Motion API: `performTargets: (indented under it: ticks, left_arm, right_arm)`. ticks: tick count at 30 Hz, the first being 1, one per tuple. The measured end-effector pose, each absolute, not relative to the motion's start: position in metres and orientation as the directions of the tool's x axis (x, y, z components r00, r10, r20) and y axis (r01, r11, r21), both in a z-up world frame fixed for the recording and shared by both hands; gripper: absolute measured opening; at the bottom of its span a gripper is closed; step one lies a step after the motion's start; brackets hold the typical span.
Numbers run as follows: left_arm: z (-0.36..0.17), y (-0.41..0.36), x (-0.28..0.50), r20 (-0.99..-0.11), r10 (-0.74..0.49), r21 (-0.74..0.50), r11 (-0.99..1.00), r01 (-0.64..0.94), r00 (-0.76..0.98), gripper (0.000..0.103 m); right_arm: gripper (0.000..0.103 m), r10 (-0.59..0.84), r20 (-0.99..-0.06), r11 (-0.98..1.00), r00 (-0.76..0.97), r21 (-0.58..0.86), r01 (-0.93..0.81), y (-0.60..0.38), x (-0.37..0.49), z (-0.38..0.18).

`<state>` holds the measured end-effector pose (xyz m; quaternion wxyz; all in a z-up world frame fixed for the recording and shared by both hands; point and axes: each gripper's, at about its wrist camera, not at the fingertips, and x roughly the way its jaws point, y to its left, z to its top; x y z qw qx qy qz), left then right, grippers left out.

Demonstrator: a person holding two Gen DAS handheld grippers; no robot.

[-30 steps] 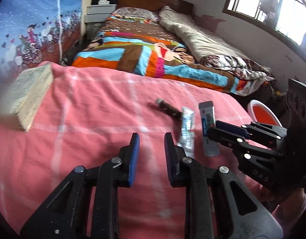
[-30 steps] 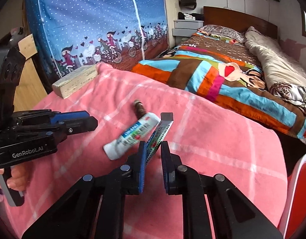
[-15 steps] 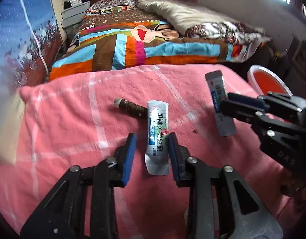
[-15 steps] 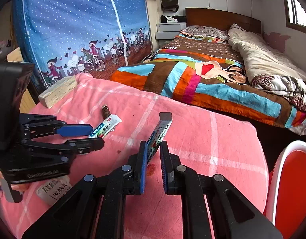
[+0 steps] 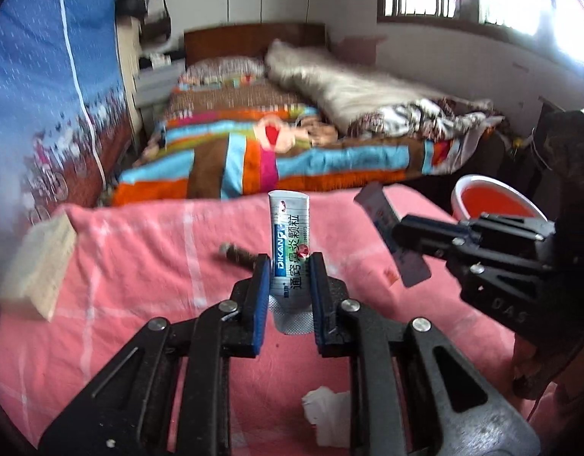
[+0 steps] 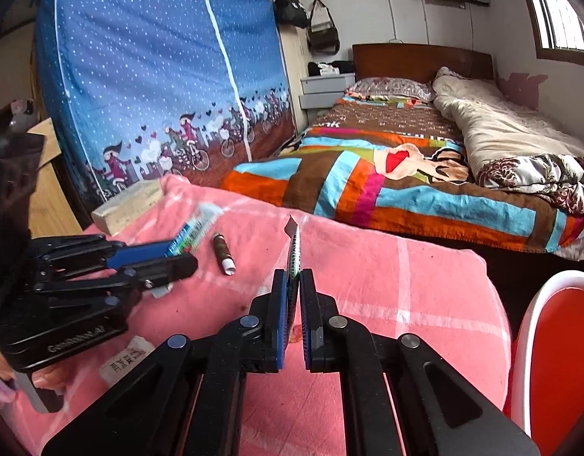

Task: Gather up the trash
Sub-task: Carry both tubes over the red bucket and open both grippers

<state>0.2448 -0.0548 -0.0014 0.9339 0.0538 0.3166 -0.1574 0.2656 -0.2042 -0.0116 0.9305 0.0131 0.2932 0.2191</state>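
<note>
A pale wooden block (image 6: 127, 205) lies at the left edge of the pink checked cloth (image 6: 387, 285). Behind it, upper left, stands a blue dotted fabric wardrobe (image 6: 159, 76) — cyclists printed along its base. A striped patchwork bedspread (image 6: 387, 186) fills centre right, cream quilt (image 6: 497, 125) beside it.

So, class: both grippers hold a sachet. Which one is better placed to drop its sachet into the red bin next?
Right. The right gripper is shut on its sachet, and the bin sits on its side; the left gripper is farther away.
</note>
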Motion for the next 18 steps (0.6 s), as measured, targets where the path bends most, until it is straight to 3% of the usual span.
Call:
performTargets:
  ticks: [6, 12, 18]
  left_arm:
    - [0.024, -0.061, 0.232, -0.485, -0.293, 0.01, 0.94, 0.34, 0.824, 0.051]
    - [0.053, -0.082, 0.211, -0.31, -0.326, 0.054, 0.932, 0.359, 0.893, 0.051]
    - [0.076, -0.115, 0.198, -0.178, -0.382, 0.083, 0.912, 0.401, 0.907, 0.051]
  right_arm:
    - [0.004, 0.402, -0.427, 0.914, 0.81, 0.14, -0.38, -0.217, 0.247, 0.006]
    - [0.004, 0.358, -0.19, 0.931, 0.914, 0.142, -0.336, -0.253, 0.213, 0.037]
    - [0.004, 0.225, 0.02, 0.966, 0.974, 0.126, -0.226, -0.296, 0.179, 0.062]
